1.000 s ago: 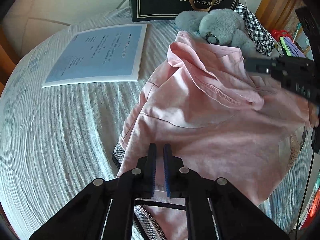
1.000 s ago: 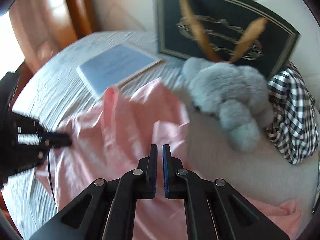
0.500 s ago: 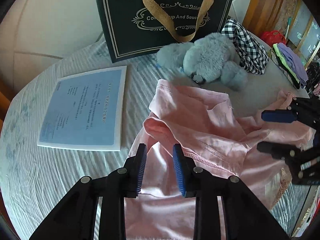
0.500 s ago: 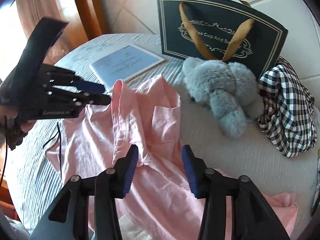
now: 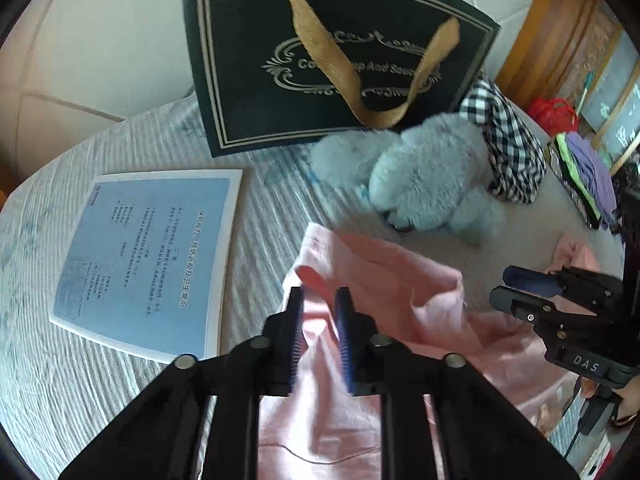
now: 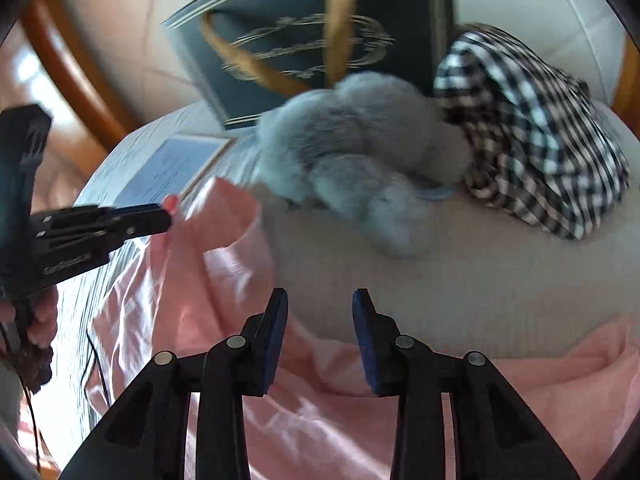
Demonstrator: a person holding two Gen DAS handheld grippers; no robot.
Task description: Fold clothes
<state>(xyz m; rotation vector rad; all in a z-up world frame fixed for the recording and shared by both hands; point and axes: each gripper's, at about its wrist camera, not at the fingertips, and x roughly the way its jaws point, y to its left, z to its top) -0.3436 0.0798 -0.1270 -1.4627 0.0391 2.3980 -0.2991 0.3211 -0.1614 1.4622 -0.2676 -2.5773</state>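
A pink garment [image 5: 384,320] lies rumpled across the lower centre of the left wrist view, on a grey striped bedcover [image 5: 80,380]. The left gripper [image 5: 320,312] has just been opening, its jaws apart over the cloth's folded corner. The right gripper [image 6: 320,308] has just narrowed slightly, spread and gripping nothing. A grey plush toy [image 5: 432,184] sits above.

Bare striped bedspread [image 5: 80,380] open at lower left of the left view, blue paper sheet [image 5: 148,264] left of centre, dark gift bag [image 5: 332,52] and grey plush toy [image 5: 424,184] blocking the top, checked cloth [image 5: 512,148] upper right, plain grey stretch [image 6: 460,280] free mid-right in the right view
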